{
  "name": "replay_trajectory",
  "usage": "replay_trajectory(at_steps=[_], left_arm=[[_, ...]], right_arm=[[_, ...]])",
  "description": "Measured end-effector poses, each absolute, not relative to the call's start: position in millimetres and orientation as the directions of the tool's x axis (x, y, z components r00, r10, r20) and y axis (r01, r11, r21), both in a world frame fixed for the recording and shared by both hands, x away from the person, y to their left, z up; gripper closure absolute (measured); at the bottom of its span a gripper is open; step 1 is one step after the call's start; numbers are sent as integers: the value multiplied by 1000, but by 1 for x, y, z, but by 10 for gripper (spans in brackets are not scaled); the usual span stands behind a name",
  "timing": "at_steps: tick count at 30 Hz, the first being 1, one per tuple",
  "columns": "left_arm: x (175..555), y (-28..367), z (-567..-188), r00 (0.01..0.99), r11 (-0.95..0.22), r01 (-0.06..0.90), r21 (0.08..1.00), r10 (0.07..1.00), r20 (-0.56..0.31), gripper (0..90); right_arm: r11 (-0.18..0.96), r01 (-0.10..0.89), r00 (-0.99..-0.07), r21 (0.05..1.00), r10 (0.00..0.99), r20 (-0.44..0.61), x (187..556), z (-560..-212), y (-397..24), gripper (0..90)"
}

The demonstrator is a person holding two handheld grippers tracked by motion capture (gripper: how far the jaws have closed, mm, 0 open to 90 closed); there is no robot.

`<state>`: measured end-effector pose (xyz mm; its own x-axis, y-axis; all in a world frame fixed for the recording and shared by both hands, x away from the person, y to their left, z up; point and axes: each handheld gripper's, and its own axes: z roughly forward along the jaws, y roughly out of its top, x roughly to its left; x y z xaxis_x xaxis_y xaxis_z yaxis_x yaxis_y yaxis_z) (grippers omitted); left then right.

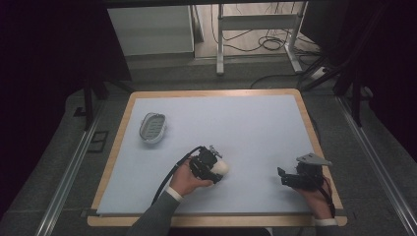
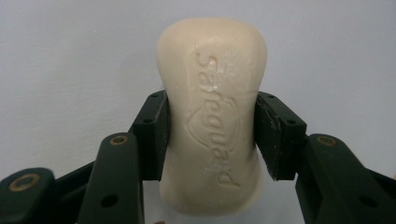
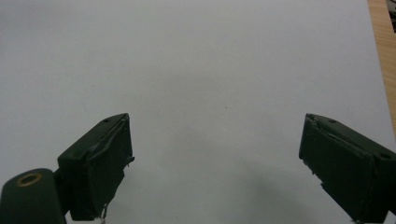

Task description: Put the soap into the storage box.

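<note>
A cream bar of soap (image 2: 212, 116) with an embossed brand name sits between the jaws of my left gripper (image 2: 211, 126), which is shut on its waist. In the high view the soap (image 1: 221, 167) is at the front middle of the pale blue mat, with my left gripper (image 1: 216, 168) and the hand behind it. A grey soap dish (image 1: 152, 128) lies at the mat's left, apart from both grippers. My right gripper (image 1: 281, 176) rests at the front right, pointing left. Its jaws (image 3: 215, 163) stand wide open over bare mat with nothing between them.
The pale blue mat (image 1: 236, 128) covers a wooden-edged table (image 1: 310, 123). A strip of that wooden edge (image 3: 383, 51) shows at the right of the right gripper view. Beyond the table stand a white frame leg (image 1: 220, 44), cables and a dark floor.
</note>
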<state>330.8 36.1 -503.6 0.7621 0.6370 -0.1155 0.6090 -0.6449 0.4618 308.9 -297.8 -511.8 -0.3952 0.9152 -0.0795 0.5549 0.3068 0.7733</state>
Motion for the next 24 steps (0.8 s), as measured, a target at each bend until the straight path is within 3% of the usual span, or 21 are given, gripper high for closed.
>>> replay_trajectory(at_steps=[11,24], left_arm=[[328,35,-508,756,-642,616,457,644,-114,449],[328,38,-508,754,-643,618,452,647,-111,491]], right_arm=[[305,553,-393,775,916,-80,309,-512,-299,95],[307,553,-392,775,916,-83,309,-512,-299,95]])
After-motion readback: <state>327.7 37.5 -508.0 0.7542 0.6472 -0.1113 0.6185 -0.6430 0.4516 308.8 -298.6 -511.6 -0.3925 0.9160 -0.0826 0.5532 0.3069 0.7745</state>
